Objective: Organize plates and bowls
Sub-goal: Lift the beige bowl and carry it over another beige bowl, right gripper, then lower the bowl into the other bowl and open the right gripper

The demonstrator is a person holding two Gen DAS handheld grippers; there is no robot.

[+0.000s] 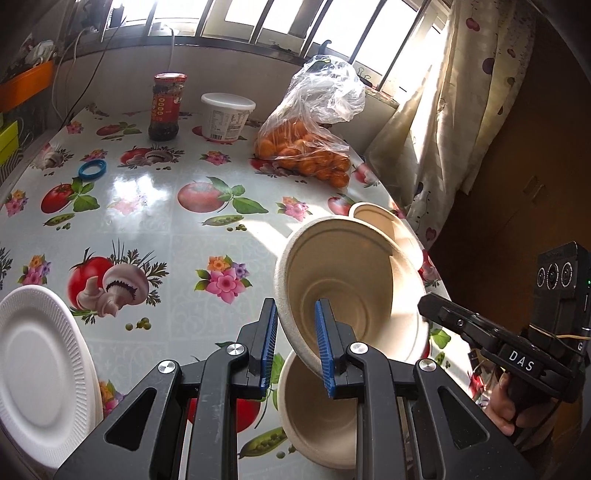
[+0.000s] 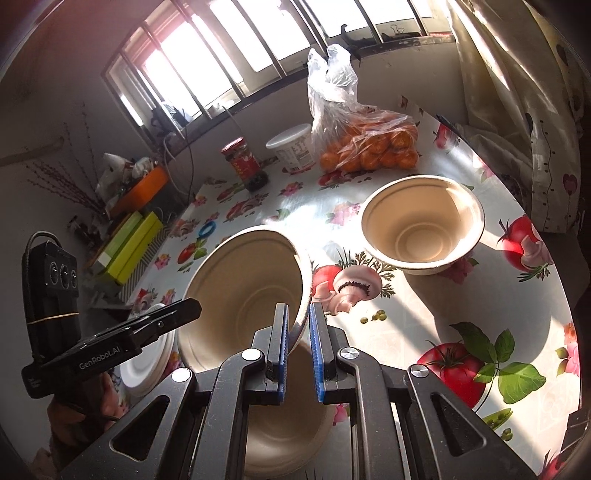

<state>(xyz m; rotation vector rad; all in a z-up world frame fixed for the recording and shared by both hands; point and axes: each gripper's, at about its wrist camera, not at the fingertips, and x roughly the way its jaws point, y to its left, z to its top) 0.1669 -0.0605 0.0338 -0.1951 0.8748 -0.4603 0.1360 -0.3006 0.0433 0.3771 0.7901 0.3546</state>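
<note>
A tan bowl point(image 1: 351, 280) is up in the air, tipped on its side, open side facing the cameras. The left gripper point(image 1: 295, 347) is clenched on its rim & the right gripper point(image 2: 297, 332) is clenched on its rim too, so both hold the same bowl. Right under it sits a 2nd tan bowl point(image 1: 314, 417), upright on the worktop point(image 1: 155, 206). A 3rd tan bowl point(image 2: 423, 225) stands upright farther off, to the right, near the worktop edge.

At the near left there is a stack of white plates point(image 1: 40, 373) w/ ridged rims.

The worktop has a shiny cloth w/ pics of tomatoes, mushrooms, peas & flowers. Sun makes bright spots on it. A small blue ring point(image 1: 92, 168) lies on the left part.

At the far side stand a dark jar w/ a red lid point(image 1: 166, 107), a white tub w/ a lid point(image 1: 226, 116) & a clear bag of oranges point(image 1: 310, 147).

Behind them is a window w/ bars point(image 1: 258, 18), very bright. A curtain w/ cherries point(image 1: 461, 110) hangs at the right. An orange tray point(image 2: 146, 188) & yellow-green boxes point(image 2: 129, 245) sit past the worktop's left edge.
</note>
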